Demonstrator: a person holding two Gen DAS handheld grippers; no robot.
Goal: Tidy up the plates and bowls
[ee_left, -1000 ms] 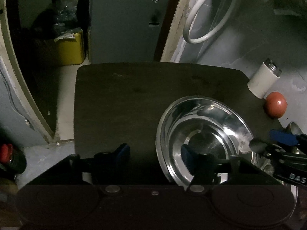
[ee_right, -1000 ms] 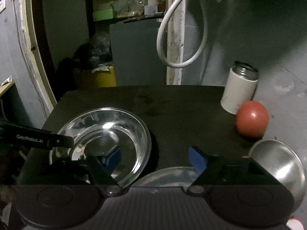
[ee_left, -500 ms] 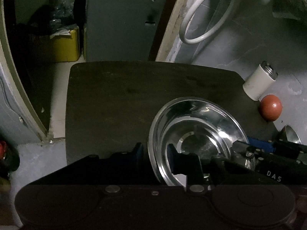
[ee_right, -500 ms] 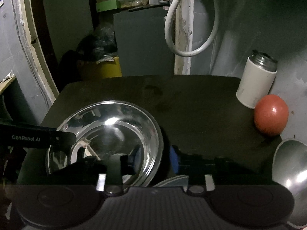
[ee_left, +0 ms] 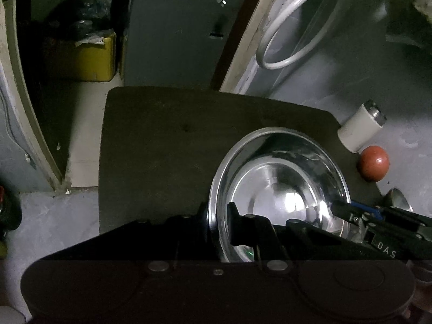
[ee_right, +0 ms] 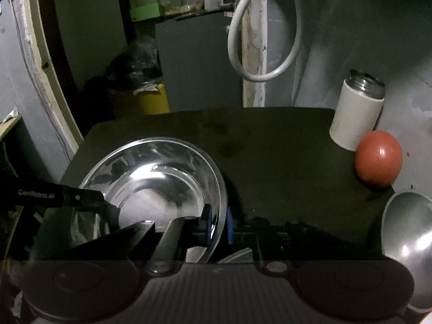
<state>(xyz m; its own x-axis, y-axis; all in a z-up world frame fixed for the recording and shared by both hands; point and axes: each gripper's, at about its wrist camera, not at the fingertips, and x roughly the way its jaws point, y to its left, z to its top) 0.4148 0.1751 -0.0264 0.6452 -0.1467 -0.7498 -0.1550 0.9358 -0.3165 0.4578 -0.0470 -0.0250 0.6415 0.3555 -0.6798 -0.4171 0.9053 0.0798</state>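
A wide shiny steel bowl [ee_left: 283, 178] [ee_right: 156, 172] sits on the dark table [ee_left: 162, 148]. My left gripper [ee_left: 217, 222] has the bowl's left rim between its fingers; its jaws are closing and the pads press on the rim. On the opposite rim my right gripper [ee_right: 218, 224] is closing too, blue pads squeezing the edge. Each gripper shows in the other's view: the right gripper [ee_left: 348, 213] and the left gripper [ee_right: 105, 205]. A second steel bowl [ee_right: 405, 229] lies at the right. The edge of a flat steel plate [ee_right: 237, 255] peeks out below my right fingers.
A white flask [ee_right: 356, 113] [ee_left: 359, 129] and a red ball-like fruit [ee_right: 378, 159] [ee_left: 374, 163] stand at the table's far right by the wall. A white hose [ee_right: 259, 75] hangs behind. A yellow bin [ee_left: 89, 56] sits on the floor beyond the table.
Both grippers went from wide open to closed on opposite sides of the steel bowl's rim. The hands barely shifted.
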